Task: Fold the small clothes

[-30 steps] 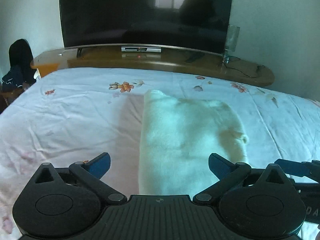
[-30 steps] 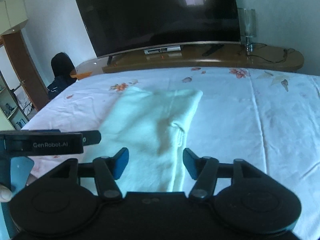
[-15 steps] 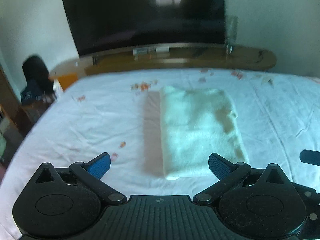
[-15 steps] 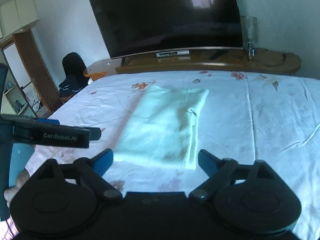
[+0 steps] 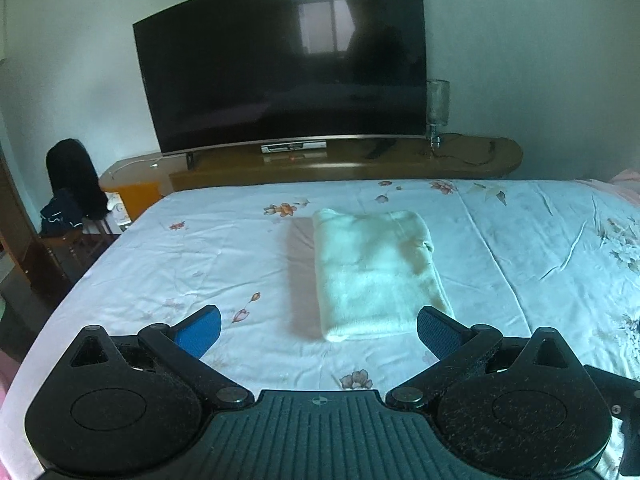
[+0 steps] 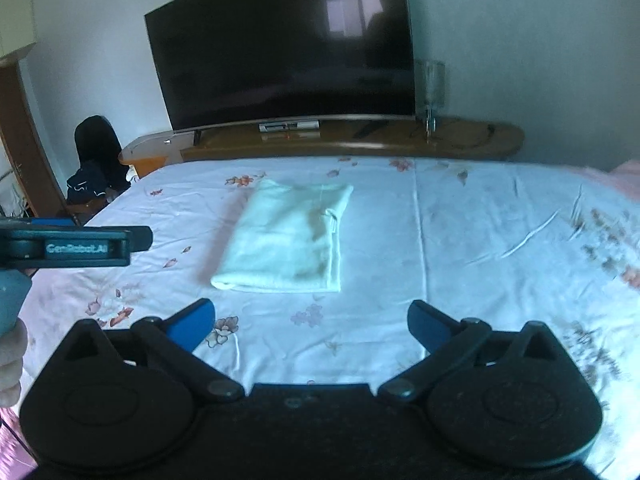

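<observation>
The cloth [image 5: 376,272] is pale, folded into a thick oblong with its rolled fold toward the cameras, lying flat on the bed [image 5: 200,264] on a white sheet printed with small flowers, touching neither tool. The left gripper [image 5: 319,330] has its fingers spread wide with nothing between them. The right gripper [image 6: 311,326] has just been opening; its fingers stand wide and empty. Beyond the bed stands a dark television [image 5: 280,64].

Bed [image 5: 200,256] covered by white sheet [image 5: 520,248] with scattered flower print, lightly creased. One pale folded cloth [image 5: 376,272] lies flat near the middle, long side running away from camera, folded edge on its left.
</observation>
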Tool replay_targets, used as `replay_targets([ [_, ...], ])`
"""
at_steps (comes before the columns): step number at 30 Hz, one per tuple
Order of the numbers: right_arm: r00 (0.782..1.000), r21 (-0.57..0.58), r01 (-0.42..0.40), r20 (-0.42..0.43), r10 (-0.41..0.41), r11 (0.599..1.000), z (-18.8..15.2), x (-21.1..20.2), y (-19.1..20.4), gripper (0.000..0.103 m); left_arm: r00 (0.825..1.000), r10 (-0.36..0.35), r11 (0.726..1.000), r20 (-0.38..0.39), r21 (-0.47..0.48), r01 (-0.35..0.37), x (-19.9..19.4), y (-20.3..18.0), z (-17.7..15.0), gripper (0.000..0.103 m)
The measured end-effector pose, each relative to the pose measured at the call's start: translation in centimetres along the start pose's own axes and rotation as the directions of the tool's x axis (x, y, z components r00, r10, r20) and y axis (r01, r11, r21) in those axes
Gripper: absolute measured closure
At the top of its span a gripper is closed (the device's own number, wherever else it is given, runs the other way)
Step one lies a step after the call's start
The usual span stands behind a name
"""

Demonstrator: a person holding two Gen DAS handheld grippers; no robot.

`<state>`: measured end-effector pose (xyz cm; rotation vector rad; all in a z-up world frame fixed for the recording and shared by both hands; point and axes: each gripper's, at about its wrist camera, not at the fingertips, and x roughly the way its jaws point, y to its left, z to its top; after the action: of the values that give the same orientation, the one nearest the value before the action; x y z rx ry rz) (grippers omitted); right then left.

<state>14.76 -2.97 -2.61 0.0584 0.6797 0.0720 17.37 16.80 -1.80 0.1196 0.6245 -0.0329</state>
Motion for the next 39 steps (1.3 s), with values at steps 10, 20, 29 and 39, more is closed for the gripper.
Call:
replay_targets([
  [10,0.995,-0.052,-0.003,0.101,0.008,0.999,-0.5,-5.0,0.2,0.000,0.999,0.028,0.997,-0.027,-0.072,-0.029,-4.3,-1.0,-2.3,0.000],
  [20,0.988,-0.025,0.051,0.146,-0.047,0.998,-2.4,-8.1,-1.1,0.000,0.998,0.050,0.993,-0.038,-0.103,-0.054,-9.5,-2.1,-5.3,0.000],
  [29,0.983,0.001,0.060,0.174,-0.059,0.998,-3.2,-9.6,-0.9,0.000,0.996,0.075,0.988,-0.038,-0.132,-0.080,-11.7,-1.9,-6.8,0.000],
  [39,0.982,-0.014,0.050,0.182,-0.047,0.999,-3.6,-10.2,-0.5,0.000,0.996,0.080,0.986,-0.045,-0.145,-0.086,-12.4,-1.8,-7.4,0.000],
])
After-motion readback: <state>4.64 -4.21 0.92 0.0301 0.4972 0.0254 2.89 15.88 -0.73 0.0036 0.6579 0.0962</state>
